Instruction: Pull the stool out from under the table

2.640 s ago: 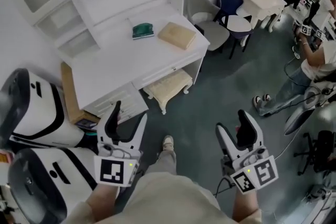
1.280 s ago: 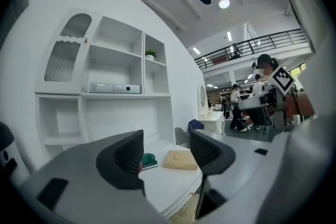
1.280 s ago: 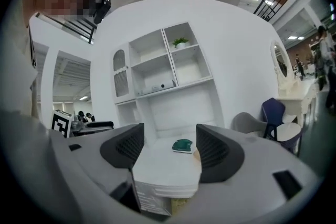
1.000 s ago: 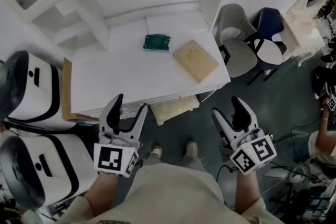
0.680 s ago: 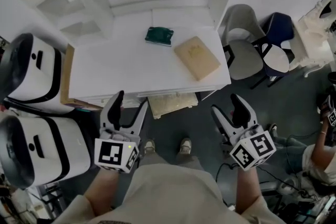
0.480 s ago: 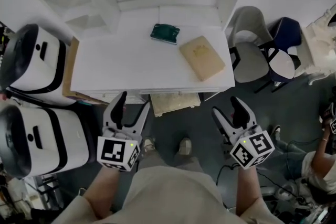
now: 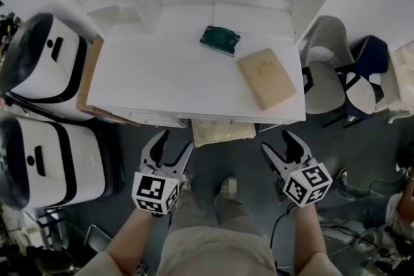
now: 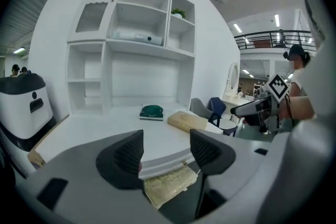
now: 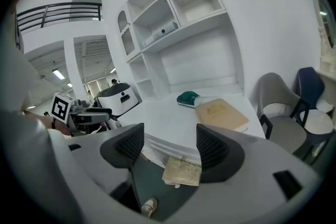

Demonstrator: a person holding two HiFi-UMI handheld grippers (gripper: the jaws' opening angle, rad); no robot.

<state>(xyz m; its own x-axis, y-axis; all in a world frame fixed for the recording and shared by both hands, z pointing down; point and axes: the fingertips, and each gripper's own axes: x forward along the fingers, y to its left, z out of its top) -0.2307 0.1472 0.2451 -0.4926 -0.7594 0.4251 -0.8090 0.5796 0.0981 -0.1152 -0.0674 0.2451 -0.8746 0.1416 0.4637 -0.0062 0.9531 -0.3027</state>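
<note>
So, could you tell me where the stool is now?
In the head view the stool is tucked under the white table at its front edge, cream seat peeking out just ahead of the left gripper and right gripper.

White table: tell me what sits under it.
A stool with a cream cushioned seat sits under the white table, only its front part showing past the table's edge. The tabletop covers the rest of the seat, and its legs cannot be made out.
</note>
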